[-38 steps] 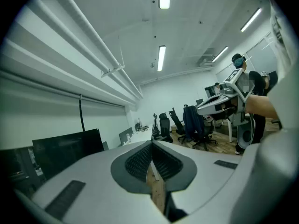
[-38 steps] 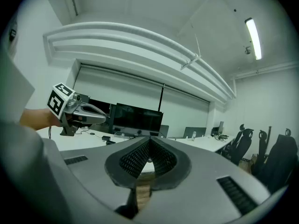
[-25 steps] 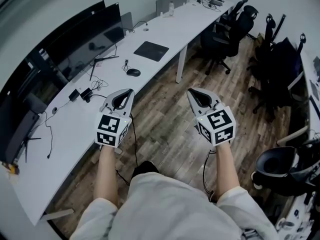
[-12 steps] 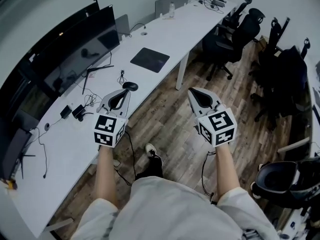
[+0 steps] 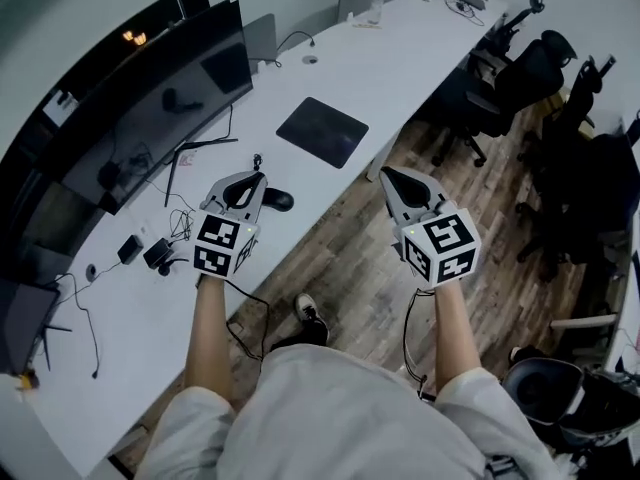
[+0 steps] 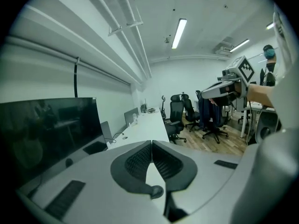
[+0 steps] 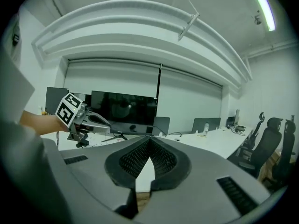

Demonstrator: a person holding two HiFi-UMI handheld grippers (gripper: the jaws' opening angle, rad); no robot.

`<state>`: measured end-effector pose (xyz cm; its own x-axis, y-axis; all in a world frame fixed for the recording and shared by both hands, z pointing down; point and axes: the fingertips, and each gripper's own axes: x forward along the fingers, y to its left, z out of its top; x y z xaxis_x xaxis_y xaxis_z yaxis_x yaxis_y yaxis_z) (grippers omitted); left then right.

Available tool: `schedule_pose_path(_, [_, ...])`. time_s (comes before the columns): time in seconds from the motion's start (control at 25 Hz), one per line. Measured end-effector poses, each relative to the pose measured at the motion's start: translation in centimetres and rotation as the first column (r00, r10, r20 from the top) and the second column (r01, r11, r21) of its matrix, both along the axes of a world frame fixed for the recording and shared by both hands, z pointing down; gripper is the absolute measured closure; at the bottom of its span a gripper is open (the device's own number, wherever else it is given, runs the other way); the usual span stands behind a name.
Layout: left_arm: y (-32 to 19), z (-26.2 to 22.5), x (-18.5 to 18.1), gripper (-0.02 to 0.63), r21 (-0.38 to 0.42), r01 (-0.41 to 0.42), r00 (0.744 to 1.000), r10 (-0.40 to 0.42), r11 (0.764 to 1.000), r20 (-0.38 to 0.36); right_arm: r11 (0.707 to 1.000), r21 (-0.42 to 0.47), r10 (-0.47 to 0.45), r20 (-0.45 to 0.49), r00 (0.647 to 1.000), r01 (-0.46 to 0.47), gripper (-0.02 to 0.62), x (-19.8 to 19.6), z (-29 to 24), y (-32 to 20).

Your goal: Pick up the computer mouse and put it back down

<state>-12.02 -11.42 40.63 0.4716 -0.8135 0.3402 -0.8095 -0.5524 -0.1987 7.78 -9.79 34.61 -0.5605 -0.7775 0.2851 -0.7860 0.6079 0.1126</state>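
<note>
Both grippers have come forward along the white desk (image 5: 330, 78) over the last second; the person has walked up to the work area. The left gripper (image 5: 257, 177) now hangs over the desk near its edge, where a second ago it was short of it. Its jaws are pressed together with nothing between them (its own view shows the pads meeting at the tip). The right gripper (image 5: 386, 173) is likewise closed and empty, out over the wooden floor (image 5: 360, 258) past the desk edge.

The computer mouse (image 5: 277, 201) sits on the desk just beside the left gripper's tip, on its right side and short of the dark mouse pad (image 5: 322, 131). Earlier it lay well ahead of that gripper. It has not been touched.

Judgement: the approach is nearly done and the pick-up has not begun. The left gripper looks the likelier one to take the mouse, and its jaws must open before it settles over the mouse body.
</note>
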Motion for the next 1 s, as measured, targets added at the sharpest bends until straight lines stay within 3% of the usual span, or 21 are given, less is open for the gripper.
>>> schedule_pose_path(0.24, [-5.6,4.8,-1.5,0.561,-0.091,-0.064,0.998,0.066,0.994,0.017,0.997,-0.064,-0.034,-0.030,0.999,0.033,0.581,-3.6,3.5,-6.5])
schedule_pose_path(0.4, [-7.4,10.7,-1.4,0.450,-0.218,-0.144,0.971,0.180,0.965,0.158,0.991,-0.131,-0.038,-0.020,0.999,0.035,0.580,-4.9,6.5,-9.2])
schedule_pose_path(0.68, [-7.4,19.6,-0.6,0.380,-0.414,-0.290,0.849,0.431,0.863,0.305,0.964,-0.263,-0.049,-0.024,0.998,0.042,0.580,-5.9,12.4,-11.7])
schedule_pose_path(0.88, [-7.9,24.6,-0.8,0.352,-0.528,-0.329,0.771,0.546,0.783,0.328,0.937,-0.345,-0.060,-0.034,0.998,0.045,0.580,-6.0,16.5,-12.2])
schedule_pose_path(1.0, [-8.2,27.1,-0.9,0.319,-0.583,-0.354,0.711,0.615,0.732,0.340,0.924,-0.382,-0.058,-0.045,0.997,0.036,0.580,-5.9,18.5,-12.3])
